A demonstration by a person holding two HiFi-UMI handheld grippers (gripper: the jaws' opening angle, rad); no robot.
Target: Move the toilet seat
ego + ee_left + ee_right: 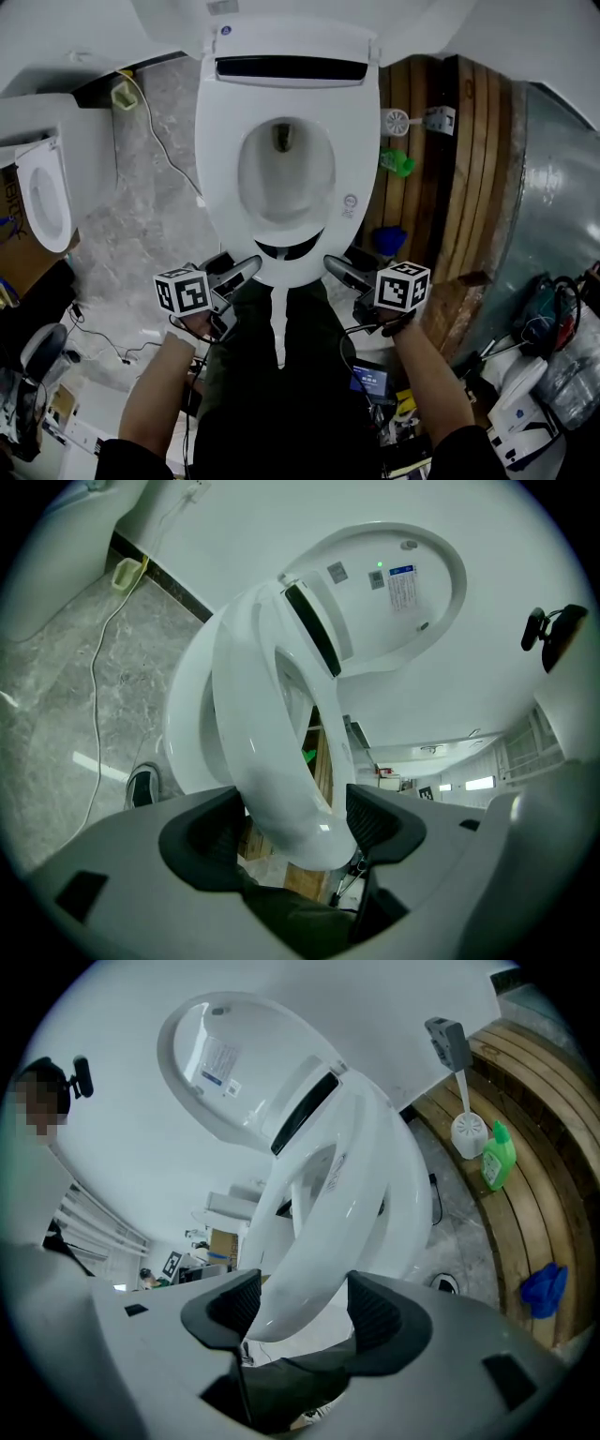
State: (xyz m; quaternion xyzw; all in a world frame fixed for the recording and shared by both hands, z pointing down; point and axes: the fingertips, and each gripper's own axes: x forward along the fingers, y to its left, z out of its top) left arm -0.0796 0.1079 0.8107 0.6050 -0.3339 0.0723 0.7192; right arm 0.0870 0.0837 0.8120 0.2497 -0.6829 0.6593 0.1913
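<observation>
We judge the move barely begun: the white oval plastic toilet seat [217, 159] sits nearly down, its 6 o'clock rim pinched by the right hand-held gripper [336, 268], while the left hand-held gripper [246, 270] is opening its jaws loosely around it, the lift yet to come.

Two grippers [248, 268] [334, 266], two toilets [217, 141] [42, 192], one green bottle [397, 163], one toilet brush [397, 121], one blue cloth [390, 240].
</observation>
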